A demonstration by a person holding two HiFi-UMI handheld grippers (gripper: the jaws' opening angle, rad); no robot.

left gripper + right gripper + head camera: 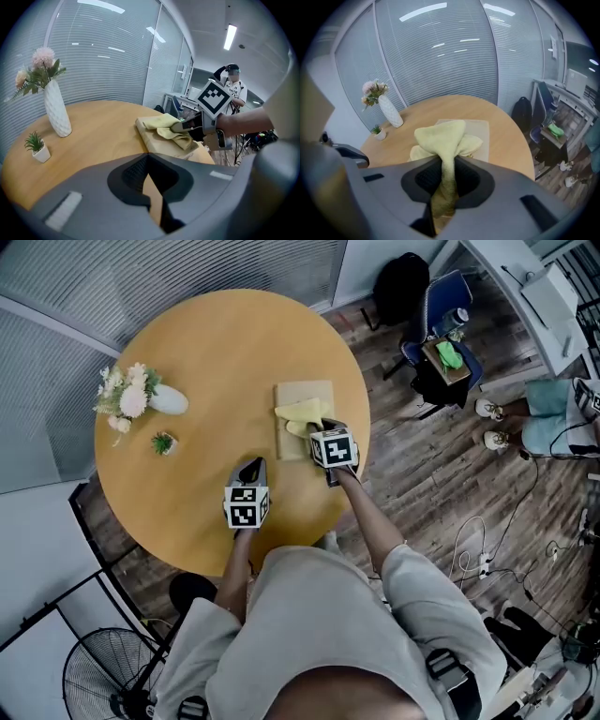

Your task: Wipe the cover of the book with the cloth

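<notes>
The person stands at the near edge of a round wooden table (216, 352), a gripper in each hand. The right gripper (317, 427) reaches over the table's right side, its jaws clamped on a bunched fold of the yellow cloth (440, 133). The rest of the cloth spills out ahead of the jaws and lies crumpled on the book (302, 393). The book lies flat with its plain tan cover up, near the right edge of the table. The cloth covers the near part of the cover, and the far part shows bare.

The left gripper (251, 466) hovers over bare tabletop, left of the book and nearer to the person, well apart from it. Its jaws are drawn together with nothing between them; only a thin sliver of table shows below the tips.

On the far left of the table a white vase (169, 401) holds pale pink and cream flowers. A small potted plant (165, 442) sits just beside it, on its near side. Off the table to the far right are a blue chair (441, 306) and a black backpack (401, 287) on the wood floor. A floor fan (103, 671) stands near left.
</notes>
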